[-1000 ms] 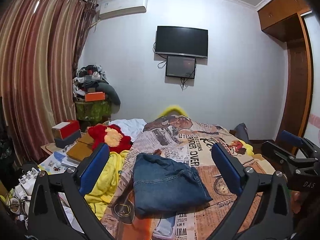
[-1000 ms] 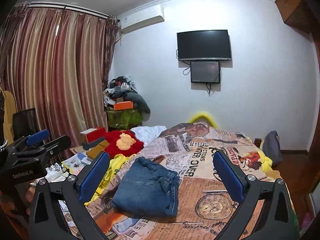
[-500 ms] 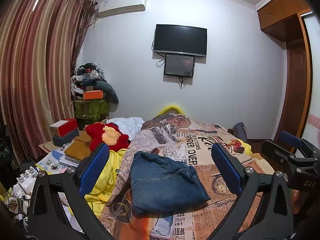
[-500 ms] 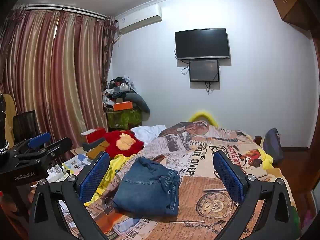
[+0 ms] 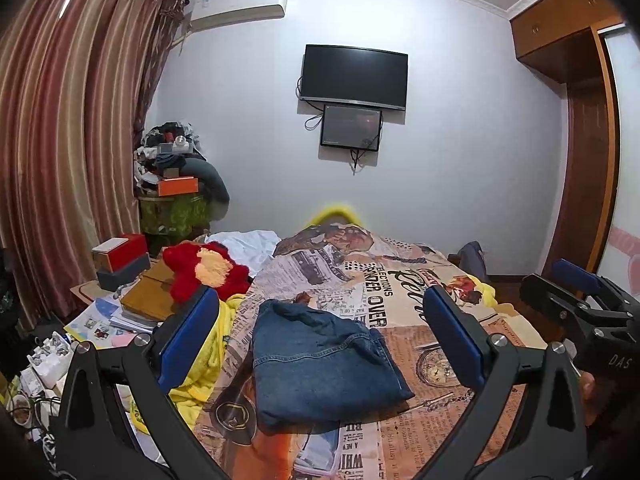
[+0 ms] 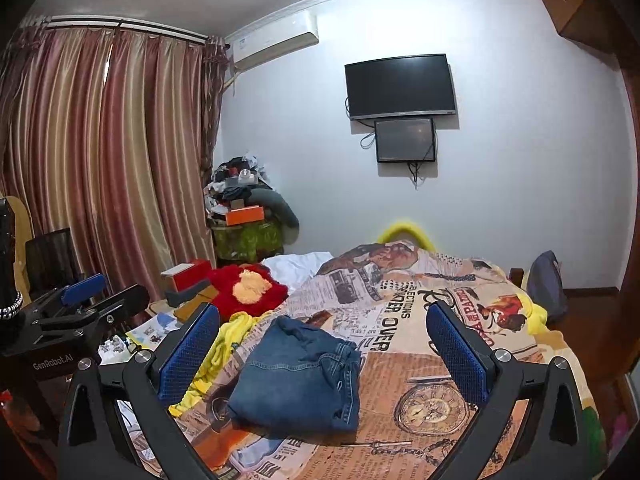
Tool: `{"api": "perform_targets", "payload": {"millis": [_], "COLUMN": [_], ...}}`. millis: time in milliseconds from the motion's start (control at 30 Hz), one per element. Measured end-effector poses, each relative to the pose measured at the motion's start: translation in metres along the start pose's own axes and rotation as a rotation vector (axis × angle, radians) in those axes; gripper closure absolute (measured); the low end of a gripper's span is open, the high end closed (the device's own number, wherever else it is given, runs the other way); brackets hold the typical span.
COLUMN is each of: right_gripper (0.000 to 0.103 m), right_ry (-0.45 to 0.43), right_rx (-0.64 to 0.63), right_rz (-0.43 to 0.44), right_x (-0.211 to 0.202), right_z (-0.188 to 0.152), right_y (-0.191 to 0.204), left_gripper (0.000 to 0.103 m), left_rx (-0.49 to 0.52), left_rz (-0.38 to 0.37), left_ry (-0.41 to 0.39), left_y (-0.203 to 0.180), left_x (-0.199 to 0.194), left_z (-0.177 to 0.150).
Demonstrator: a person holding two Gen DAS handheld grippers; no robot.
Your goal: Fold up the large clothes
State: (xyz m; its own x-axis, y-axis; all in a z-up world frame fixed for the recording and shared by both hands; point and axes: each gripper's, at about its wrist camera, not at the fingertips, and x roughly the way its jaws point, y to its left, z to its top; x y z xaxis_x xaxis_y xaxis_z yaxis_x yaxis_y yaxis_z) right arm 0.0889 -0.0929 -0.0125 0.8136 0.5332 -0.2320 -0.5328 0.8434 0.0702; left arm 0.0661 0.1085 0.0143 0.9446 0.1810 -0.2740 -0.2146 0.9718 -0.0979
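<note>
1 folded pr of jeans [image 5: 320, 364] lying on newspaper-print bedspread [image 5: 408, 304]. 2 grippers, L [image 5: 320, 344] & R [image 6: 324, 352], both hovering above w/ jaws spread wide, gripping nothing.

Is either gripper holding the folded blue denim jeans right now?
No: the folded blue denim jeans lie free on the newspaper-print bedspread, while the left gripper and right gripper are open above them.

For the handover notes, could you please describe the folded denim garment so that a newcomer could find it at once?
Start at the bed covered by a newspaper-print blanket. Near its front left part lies the folded blue denim garment, a compact rectangular bundle with pale stitched seams. It is the only dark blue item there, right of the crumpled yellow cloth.
</note>
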Motion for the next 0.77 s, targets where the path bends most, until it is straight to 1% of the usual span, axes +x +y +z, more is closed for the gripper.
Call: {"api": "perform_targets", "payload": {"millis": [300, 467, 767], "right_gripper": [0.000, 0.000, 0.000], "right_ry": [-0.002, -0.006, 0.002], "right_rx": [0.006, 0.003, 0.022], "right_rz": [0.000, -0.008, -0.020], "right_x": [0.0001, 0.0000, 0.0035], "right_z": [0.0007, 0.0036, 0.0039], "right_y": [0.0000, 0.0017, 0.0078], "left_gripper": [0.000, 0.000, 0.000], "left_rx": [-0.005, -0.005, -0.025], "left_rz": [-0.031, -0.031, -0.048], "left_ry": [0.007, 0.008, 0.036], "left_y": [0.0033, 0.0021, 0.0094], "left_x": [-0.0002, 0.0000, 0.0025], "left_z": [-0.0006, -0.0005, 0.0006]}}
